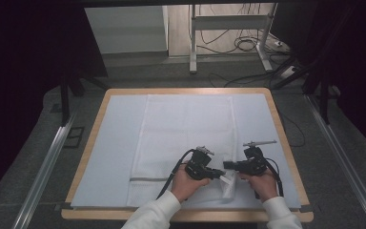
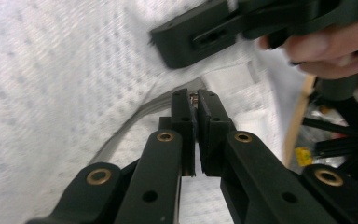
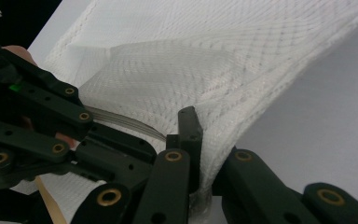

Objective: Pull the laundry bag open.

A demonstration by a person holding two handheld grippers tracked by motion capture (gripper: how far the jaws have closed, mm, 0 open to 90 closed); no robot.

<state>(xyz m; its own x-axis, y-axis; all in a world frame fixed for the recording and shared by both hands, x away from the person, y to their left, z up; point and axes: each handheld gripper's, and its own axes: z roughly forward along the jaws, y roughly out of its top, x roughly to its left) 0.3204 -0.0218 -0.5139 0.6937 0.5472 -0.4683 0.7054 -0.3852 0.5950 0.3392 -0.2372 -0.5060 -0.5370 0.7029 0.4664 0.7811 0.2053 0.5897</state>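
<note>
2 claws meet over the near right corner of a white mesh laundry bag lying flat on a pale sheet that covers the wooden bench. The left claw has its jaws pressed together on a small metal zipper pull, seen in the left gripper view, with the grey zipper line running away to its left. The right claw faces it, almost touching, and its jaws are clamped on the bag's hem, which rises bunched between them in the right gripper view. Mesh around both claws is lifted and rumpled; beyond them the bag lies smooth. Each hand grips its tool from below.
</note>
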